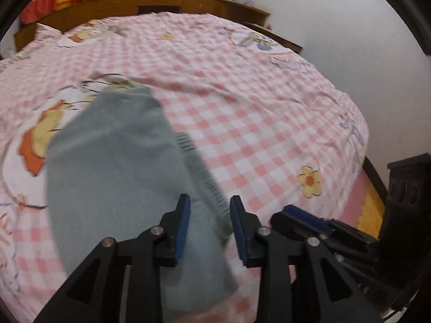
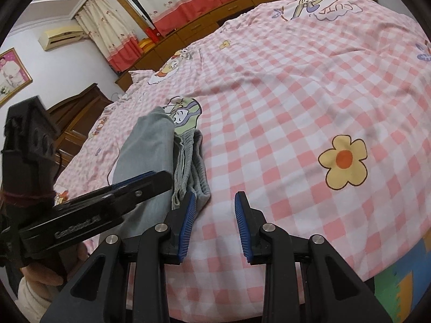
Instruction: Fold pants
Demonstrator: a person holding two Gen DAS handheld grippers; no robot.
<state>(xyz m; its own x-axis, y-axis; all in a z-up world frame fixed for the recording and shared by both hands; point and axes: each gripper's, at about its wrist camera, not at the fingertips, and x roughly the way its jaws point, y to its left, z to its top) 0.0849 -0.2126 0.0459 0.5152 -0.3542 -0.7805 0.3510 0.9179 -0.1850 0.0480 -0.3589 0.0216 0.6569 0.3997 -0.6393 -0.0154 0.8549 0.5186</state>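
Observation:
Grey pants [image 1: 113, 177] lie folded lengthwise on the pink checked bed, with the ribbed waistband [image 1: 204, 177] on their right edge. My left gripper [image 1: 210, 228] is open just above the near end of the pants, waistband between its blue pads, not clamped. In the right wrist view the pants [image 2: 150, 148] lie left of centre. My right gripper [image 2: 214, 226] is open and empty over the bedspread, its left pad beside the waistband corner [image 2: 199, 185]. The left gripper's body [image 2: 107, 199] crosses in from the left above the pants.
The bedspread [image 2: 296, 107] covers the whole bed, with a yellow flower print [image 2: 343, 161]. A wooden headboard shelf [image 1: 134, 5] and red-and-cream curtains [image 2: 188, 0] stand behind. The bed's near edge and a coloured floor mat [image 2: 398, 285] lie at lower right.

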